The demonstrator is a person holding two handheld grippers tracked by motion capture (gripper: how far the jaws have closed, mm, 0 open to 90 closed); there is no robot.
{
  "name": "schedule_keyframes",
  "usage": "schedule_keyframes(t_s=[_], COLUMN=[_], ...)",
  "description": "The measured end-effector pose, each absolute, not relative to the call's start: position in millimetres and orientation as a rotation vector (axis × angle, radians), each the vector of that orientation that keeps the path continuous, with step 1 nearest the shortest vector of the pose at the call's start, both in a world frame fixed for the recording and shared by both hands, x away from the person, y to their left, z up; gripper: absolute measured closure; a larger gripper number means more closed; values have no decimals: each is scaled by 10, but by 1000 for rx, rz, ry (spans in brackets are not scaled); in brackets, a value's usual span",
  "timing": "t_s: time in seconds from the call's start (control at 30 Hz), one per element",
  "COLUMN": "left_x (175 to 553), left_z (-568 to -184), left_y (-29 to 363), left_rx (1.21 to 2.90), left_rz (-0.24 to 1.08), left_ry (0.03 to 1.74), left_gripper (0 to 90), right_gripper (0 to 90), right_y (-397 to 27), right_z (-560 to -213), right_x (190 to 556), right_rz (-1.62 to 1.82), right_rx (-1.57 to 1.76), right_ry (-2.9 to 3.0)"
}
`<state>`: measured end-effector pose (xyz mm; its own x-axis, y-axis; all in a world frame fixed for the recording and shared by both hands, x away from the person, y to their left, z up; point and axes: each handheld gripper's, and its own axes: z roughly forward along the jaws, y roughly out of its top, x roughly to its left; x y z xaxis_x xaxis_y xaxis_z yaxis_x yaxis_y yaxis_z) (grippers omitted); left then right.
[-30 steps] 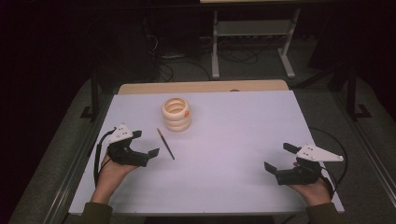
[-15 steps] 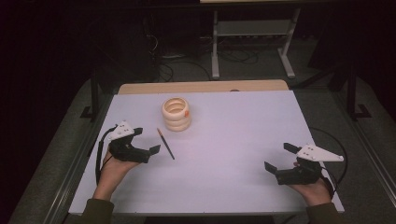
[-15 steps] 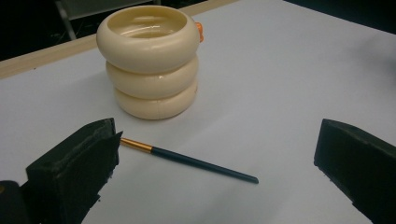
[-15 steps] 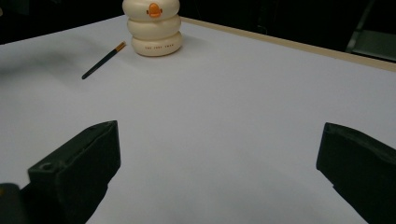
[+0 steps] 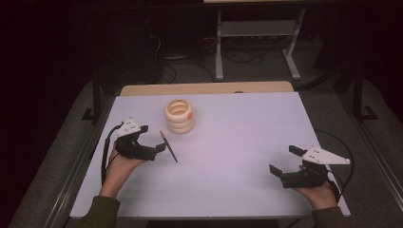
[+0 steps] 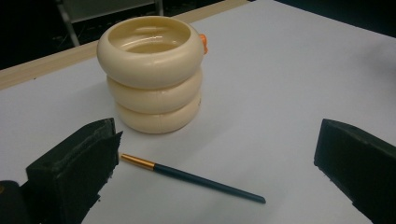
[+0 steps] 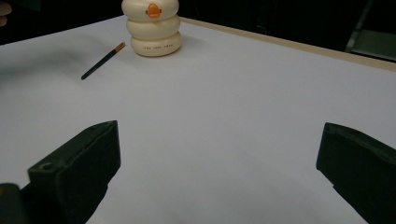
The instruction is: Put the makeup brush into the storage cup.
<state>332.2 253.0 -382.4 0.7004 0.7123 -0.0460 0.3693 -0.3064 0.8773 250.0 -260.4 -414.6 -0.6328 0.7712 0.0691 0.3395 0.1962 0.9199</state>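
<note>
A cream holder point(image 5: 179, 115) made of three stacked rings stands upright on the far left part of the table; an orange beak shows on its top ring point(image 7: 152, 28). A thin dark brush with a gold ferrule point(image 5: 168, 147) lies flat just in front of it. My left gripper point(image 5: 158, 149) is open, its tips right beside the brush's left side. In the left gripper view the brush point(image 6: 191, 177) lies between the spread jaws, with the holder point(image 6: 152, 70) behind it. My right gripper point(image 5: 284, 160) rests open and empty near the front right, far from the brush point(image 7: 100, 61).
The pale table top point(image 5: 247, 128) ends in a wooden strip point(image 5: 204, 89) along its far edge. Behind it, on the dark floor, stand a metal frame point(image 5: 256, 33) and loose cables. A cable loops off the table's right edge by my right hand.
My left gripper has crept forward and right, closer to the brush. The right gripper, the brush and the holder have stayed put.
</note>
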Motion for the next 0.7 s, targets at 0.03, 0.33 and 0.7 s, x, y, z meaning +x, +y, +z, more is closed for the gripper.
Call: schedule_keyframes(t_s=[0.03,0.33,0.7], left_x=[3336,3390,3440], left_z=[-3824,-3828,-3817], left_y=[2525,2490,2482], left_rx=[1926,1921,1925], left_rz=[444,445,453], left_ry=[830,831,836], left_gripper=[0,0,0], right_gripper=[0,0,0], right_y=[-2605,-2611,-2609], right_z=[-4148,-4148,-4151], right_x=[2499,2492,2493], right_rz=[1425,1426,1427], right_rx=[1037,1043,1045], right_ry=[2069,2066,2064])
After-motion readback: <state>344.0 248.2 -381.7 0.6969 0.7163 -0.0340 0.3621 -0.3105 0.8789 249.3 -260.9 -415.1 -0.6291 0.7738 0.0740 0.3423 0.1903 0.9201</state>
